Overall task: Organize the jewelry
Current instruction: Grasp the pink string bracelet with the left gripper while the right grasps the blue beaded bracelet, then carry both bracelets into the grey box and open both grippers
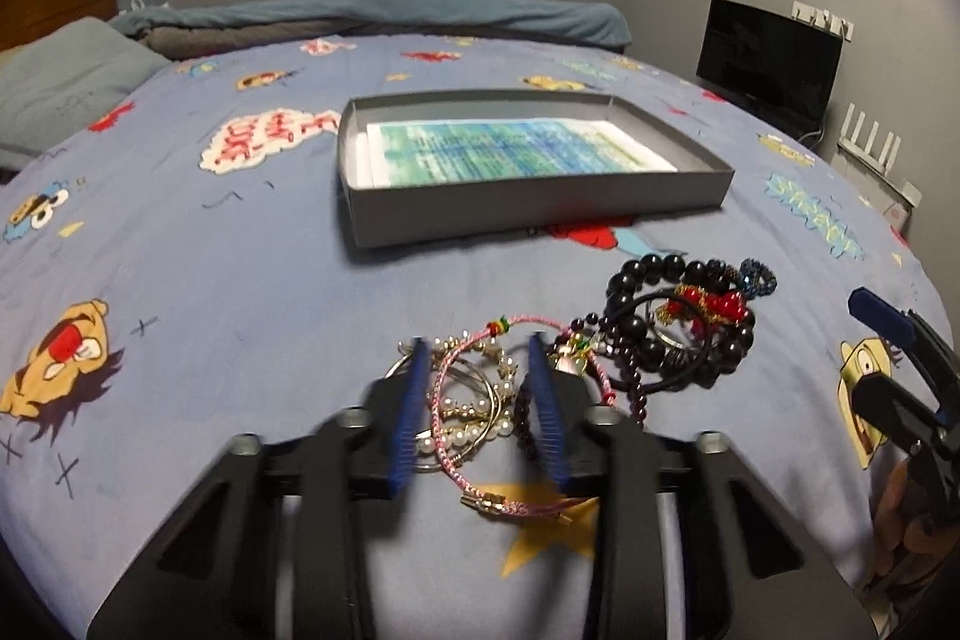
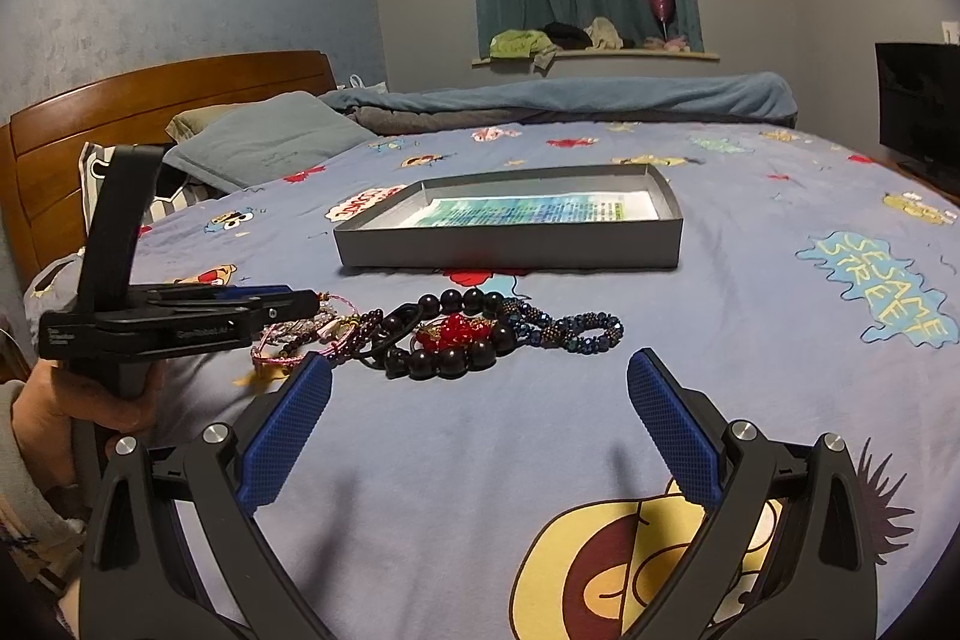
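A pile of jewelry lies on the bed. My left gripper (image 1: 480, 346) is open and low over the pile, its blue pads either side of a pink cord bracelet (image 1: 456, 400) and pearl and gold bangles (image 1: 480, 424). Right of them lie a black bead bracelet (image 1: 660, 334), red beads (image 1: 714, 304) and a blue bead bracelet (image 1: 757, 277). The grey open box (image 1: 528, 211) lies beyond. In the right wrist view my right gripper (image 2: 480, 376) is open and empty, short of the black beads (image 2: 456, 358) and blue beads (image 2: 576, 331). The left gripper (image 2: 300, 307) reaches in from the left.
The box (image 2: 510, 250) holds a blue-green printed sheet (image 2: 534, 208). The bedsheet (image 2: 750, 340) has cartoon prints. Pillows (image 2: 270, 142) and a wooden headboard (image 2: 150, 94) are at the left, a folded blanket (image 2: 570, 97) at the far edge, a dark monitor (image 2: 918, 106) at the right.
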Demonstrator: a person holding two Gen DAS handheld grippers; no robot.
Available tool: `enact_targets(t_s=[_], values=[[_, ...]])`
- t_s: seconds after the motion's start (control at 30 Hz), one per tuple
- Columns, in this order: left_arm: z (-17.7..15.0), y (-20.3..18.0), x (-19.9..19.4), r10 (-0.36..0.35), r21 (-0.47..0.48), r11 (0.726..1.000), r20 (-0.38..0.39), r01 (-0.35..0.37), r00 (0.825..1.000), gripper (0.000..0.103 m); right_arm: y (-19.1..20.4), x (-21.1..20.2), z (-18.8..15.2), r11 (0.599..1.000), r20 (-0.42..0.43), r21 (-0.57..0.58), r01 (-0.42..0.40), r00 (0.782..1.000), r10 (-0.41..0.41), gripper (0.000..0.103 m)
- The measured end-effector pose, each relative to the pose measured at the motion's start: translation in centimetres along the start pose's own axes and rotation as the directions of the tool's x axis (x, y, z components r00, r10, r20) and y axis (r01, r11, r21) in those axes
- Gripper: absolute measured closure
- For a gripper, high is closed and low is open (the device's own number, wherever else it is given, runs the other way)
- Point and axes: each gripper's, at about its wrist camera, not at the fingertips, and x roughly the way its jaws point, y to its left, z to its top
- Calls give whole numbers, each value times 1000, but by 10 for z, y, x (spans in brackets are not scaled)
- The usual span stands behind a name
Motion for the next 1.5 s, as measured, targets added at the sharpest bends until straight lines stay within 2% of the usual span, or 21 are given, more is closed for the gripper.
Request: enact_targets(t_s=[0.03,0.07,0.3,0.37,0.43,0.53,0.7,0.8,0.87,0.93,1.0,1.23,1.5], values=[[-1,1,1,-5,0,1000,-2,5,1000,94,-1,3,1,1000,-13,9,0,1000,1,5],[-2,1,0,-10,0,1000,2,10,1000,97,-4,6,3,1000,-28,19,-1,1000,2,5],[-10,8,-17,-55,-23,998,99,58,994,100,-17,18,19,999,-68,33,27,997,-25,6],[-12,12,-24,-72,-42,996,142,79,987,100,-21,23,25,999,-80,21,43,996,-42,11],[-15,16,-28,-81,-61,994,173,92,982,100,-26,32,30,998,-111,4,59,992,-58,24],[-17,19,-27,-90,-78,991,172,104,981,100,-33,48,33,998,-176,-16,65,982,-67,29],[-18,19,-28,-98,-76,991,176,113,980,100,-48,72,32,999,-272,39,35,962,-23,29],[-18,21,-29,-102,-81,990,180,118,978,100,-56,76,29,996,-281,93,-4,959,30,31],[-18,20,-29,-101,-81,990,181,117,978,100,-57,75,28,993,-277,113,-34,959,64,50],[-18,21,-29,-100,-80,990,180,116,979,100,-59,74,28,991,-278,128,-43,957,78,78],[-16,20,-31,-99,-76,991,183,114,978,100,-58,73,28,990,-275,130,-52,958,86,88],[-3,18,-39,-97,-60,992,200,111,975,100,-54,57,34,991,-203,113,-64,975,86,89],[27,18,-50,-103,-40,993,233,115,967,100,-58,49,60,993,-143,103,-64,987,78,89]])
